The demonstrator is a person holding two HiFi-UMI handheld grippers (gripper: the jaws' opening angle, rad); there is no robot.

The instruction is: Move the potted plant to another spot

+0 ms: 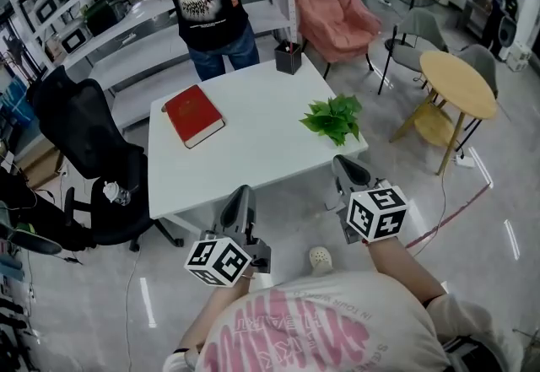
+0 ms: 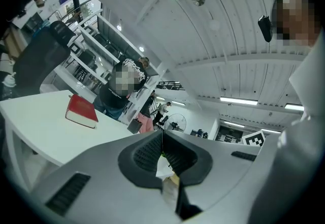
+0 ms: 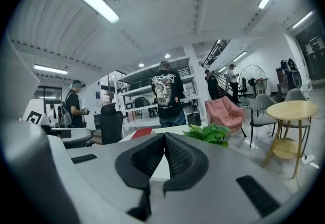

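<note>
Potted plant [image 1: 333, 119] job: left hand-held gripper [image 1: 243, 197] and right hand-held gripper [image 1: 344, 166] are both pressed together and empty, just short of the desk [image 1: 253, 159]. Plant sits near the desk's right corner. Probably light with floppy leaves, so grab low at the pot, which is hidden under foliage.

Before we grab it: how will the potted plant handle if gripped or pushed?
Potted plant: foliage looks floppy, probably a poor grip. Pot hidden under leaves. It stands near the white table's edge, so a push may tip it off.
</note>
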